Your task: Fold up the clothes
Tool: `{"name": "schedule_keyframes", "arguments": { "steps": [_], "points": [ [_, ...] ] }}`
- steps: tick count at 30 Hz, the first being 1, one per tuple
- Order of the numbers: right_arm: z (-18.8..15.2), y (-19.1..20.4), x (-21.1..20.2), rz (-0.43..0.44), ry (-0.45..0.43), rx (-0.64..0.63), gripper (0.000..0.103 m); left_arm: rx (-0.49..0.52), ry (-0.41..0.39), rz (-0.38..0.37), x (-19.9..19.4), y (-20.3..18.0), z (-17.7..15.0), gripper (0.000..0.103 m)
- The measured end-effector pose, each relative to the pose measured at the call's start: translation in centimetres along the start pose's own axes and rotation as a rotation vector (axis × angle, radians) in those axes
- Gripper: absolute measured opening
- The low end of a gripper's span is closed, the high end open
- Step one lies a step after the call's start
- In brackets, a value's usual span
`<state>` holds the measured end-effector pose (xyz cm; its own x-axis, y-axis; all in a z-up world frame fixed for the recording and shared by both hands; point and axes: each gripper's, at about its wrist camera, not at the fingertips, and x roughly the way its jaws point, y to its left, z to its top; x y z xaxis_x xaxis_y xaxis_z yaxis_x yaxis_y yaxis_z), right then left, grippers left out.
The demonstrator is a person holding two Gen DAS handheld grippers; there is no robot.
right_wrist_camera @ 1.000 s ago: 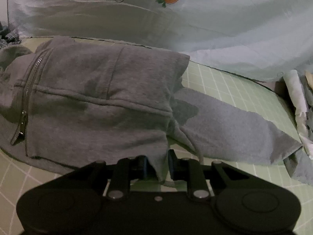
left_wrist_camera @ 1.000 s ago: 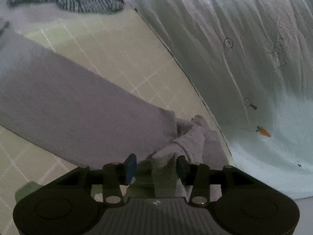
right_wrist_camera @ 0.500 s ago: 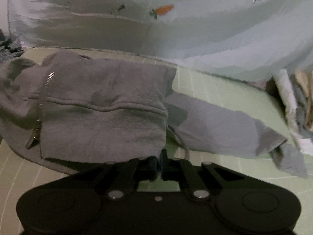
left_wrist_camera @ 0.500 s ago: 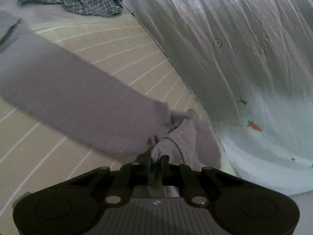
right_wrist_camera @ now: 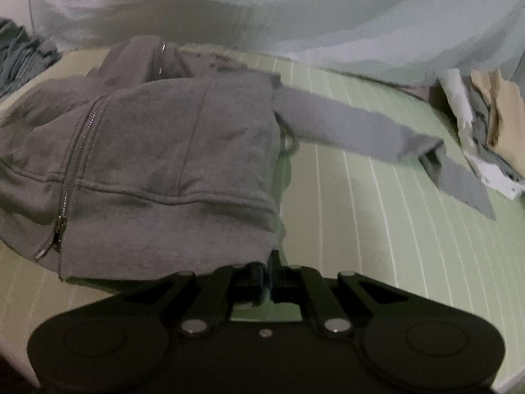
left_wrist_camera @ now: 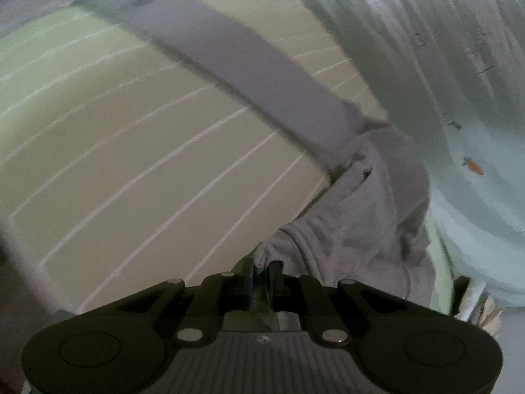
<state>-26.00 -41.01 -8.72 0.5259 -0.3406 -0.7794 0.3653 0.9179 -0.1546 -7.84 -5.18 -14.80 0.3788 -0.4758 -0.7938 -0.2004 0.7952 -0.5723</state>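
On the left, my left gripper (left_wrist_camera: 261, 267) pinches the cuff end of the hoodie (right_wrist_camera: 157, 164) sleeve (left_wrist_camera: 249, 69), fingers pressed together on the bunched grey cloth. A second ago those fingers stood spread around the cuff; now they are clamped, and the sleeve has lifted off the mat (left_wrist_camera: 131, 164) and runs as a taut band from the cuff up and away to the upper left of the left wrist view. That view is blurred with motion.

In the right wrist view, the hoodie lies on the green gridded mat (right_wrist_camera: 361, 229), its zip (right_wrist_camera: 75, 167) running from the near left up toward the collar. Its long axis runs roughly across the view, hem edge near me. My right gripper (right_wrist_camera: 266, 271) grips the hem corner, fingers closed on the fabric; a second ago they were slightly apart around it. The body now bulges upward and the hood end has folded up behind, where earlier it lay flat.

Further right, the other sleeve (right_wrist_camera: 377, 138) stretches out flat across the mat, pointing right and slightly toward me, cuff near a heap of clothes (right_wrist_camera: 485, 124) at the mat's right edge. A pale sheet (right_wrist_camera: 361, 23) printed with carrots lies beyond the mat. A dark striped garment (right_wrist_camera: 23, 59) sits at the far left. No containers are visible.
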Motion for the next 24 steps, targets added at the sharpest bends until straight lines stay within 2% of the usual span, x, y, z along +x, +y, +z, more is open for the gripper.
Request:
{"name": "schedule_keyframes", "arguments": {
  "steps": [3, 6, 9, 11, 13, 15, 19, 22, 24],
  "points": [
    [-1.6, -0.4, -0.8, 0.016, 0.032, 0.011, 0.003, -0.009, 0.016, 0.043, -0.4, 1.0, -1.4, 0.009],
    [-2.3, -1.0, -1.0, 0.062, 0.053, 0.049, 0.004, 0.027, 0.016, 0.064, -0.9, 0.6, -1.7, 0.013],
    [-2.1, -1.3, -1.2, 0.09, 0.062, 0.057, 0.008, 0.082, 0.006, 0.079, -1.6, -0.5, -1.5, 0.025],
    [-1.7, -1.4, -1.4, 0.113, 0.064, 0.06, 0.021, 0.129, 0.001, 0.08, -2.2, -1.5, -1.2, 0.037],
    [-1.2, -1.5, -1.8, 0.14, 0.063, 0.064, 0.027, 0.17, -0.036, 0.063, -3.1, -2.4, -0.9, 0.056],
    [-0.6, -1.6, -2.7, 0.18, 0.039, 0.085, 0.034, 0.183, -0.088, 0.02, -4.2, -3.0, -0.3, 0.064],
    [1.0, -2.1, -4.8, 0.26, -0.052, 0.129, 0.048, 0.213, -0.157, -0.04, -5.4, -4.1, 1.1, 0.074],
    [2.0, -2.6, -5.2, 0.285, -0.099, 0.184, 0.061, 0.301, -0.117, 0.01, -3.2, -5.3, 1.6, 0.074],
    [2.2, -3.0, -3.9, 0.281, -0.091, 0.255, 0.065, 0.318, -0.061, 0.029, -0.9, -5.8, 1.6, 0.074]
  ]
}}
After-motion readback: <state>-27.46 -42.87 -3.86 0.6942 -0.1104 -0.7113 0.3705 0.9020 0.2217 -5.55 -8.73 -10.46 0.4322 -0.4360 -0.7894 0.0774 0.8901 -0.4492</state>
